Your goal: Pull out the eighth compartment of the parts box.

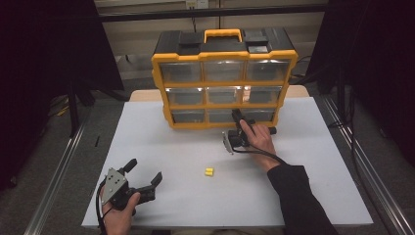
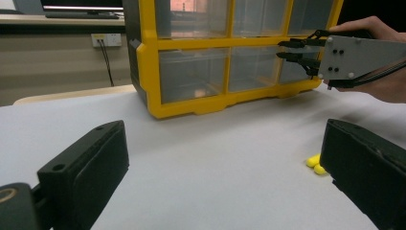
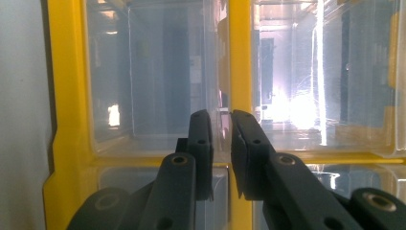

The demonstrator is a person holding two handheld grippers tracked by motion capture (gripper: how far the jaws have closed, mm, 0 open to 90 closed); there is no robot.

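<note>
A yellow organiser case [image 1: 223,83] with clear drawers stands at the back of the white table [image 1: 161,142]. My right gripper [image 1: 238,116] lies on its side against the bottom row, toward the right. In the right gripper view its jaws [image 3: 220,117] stand almost together, pinching the clear top lip of a bottom-row drawer [image 3: 158,86] beside the yellow divider [image 3: 239,57]. The left gripper view shows that gripper [image 2: 287,50] at the drawer front. My left gripper [image 1: 145,171] rests near the front left, open and holding nothing. Two small yellow pieces [image 1: 209,171] lie on the table between the hands.
The yellow pieces [image 2: 314,163] lie just beside the left gripper's right-hand jaw. The case has an orange carry handle [image 1: 223,34] on top. Dark curtains flank the table, and metal rails [image 1: 58,171] run along both sides on the floor.
</note>
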